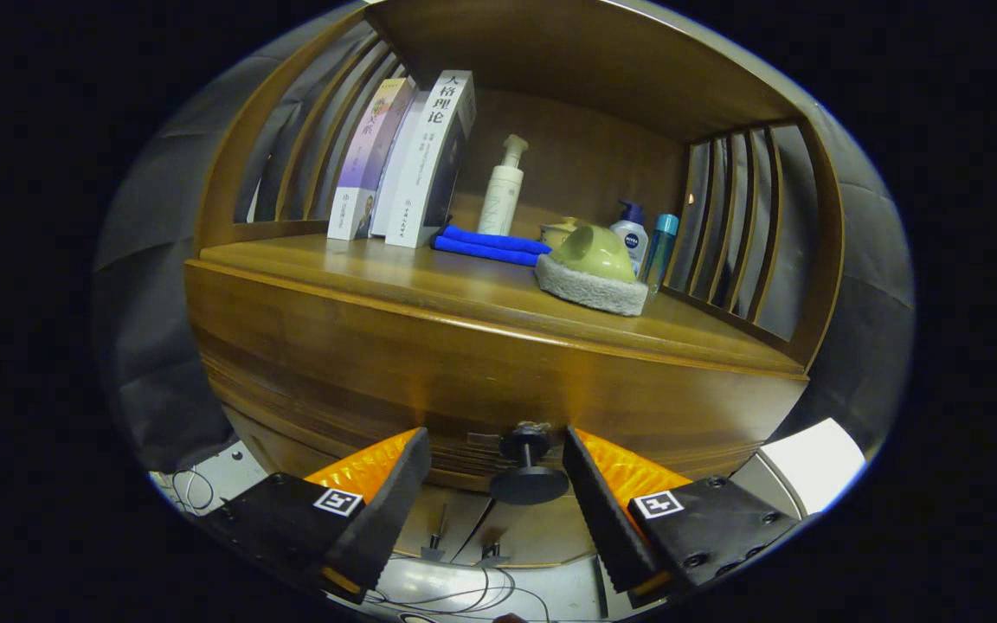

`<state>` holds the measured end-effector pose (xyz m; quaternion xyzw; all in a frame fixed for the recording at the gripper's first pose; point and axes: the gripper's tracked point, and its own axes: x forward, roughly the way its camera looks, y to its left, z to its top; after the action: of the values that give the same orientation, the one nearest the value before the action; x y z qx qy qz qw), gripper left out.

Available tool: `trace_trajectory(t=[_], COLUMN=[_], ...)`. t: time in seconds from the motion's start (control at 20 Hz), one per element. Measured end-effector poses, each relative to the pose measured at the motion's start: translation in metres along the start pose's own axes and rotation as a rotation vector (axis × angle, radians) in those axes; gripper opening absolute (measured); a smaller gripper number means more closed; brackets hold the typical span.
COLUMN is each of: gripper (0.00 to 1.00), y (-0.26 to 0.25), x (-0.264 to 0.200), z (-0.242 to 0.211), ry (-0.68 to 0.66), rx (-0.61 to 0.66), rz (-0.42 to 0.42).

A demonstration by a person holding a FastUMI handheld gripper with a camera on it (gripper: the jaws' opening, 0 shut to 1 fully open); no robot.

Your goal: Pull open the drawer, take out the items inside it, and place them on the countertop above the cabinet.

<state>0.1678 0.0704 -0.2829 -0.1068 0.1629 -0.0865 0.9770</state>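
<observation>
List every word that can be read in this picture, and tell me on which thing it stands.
"人格理论": spine of the white book.
Purple book, and small print on both books: too blurred.
Label on the blue-capped bottle: too small.
Hand-held gripper, open around the drawer knob: square markers, no words.

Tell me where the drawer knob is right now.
In the gripper view, the knob sticks out from the drawer front below the countertop, between the fingers of the open gripper, nearer the right finger, touching neither.
</observation>
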Motion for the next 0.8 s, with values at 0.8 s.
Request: trace_trajectory(t=[0.8], gripper=[0.98], y=[-0.086], x=[-0.147], z=[0.124], ry=[-0.308], rx=[0.143], rz=[0.032])
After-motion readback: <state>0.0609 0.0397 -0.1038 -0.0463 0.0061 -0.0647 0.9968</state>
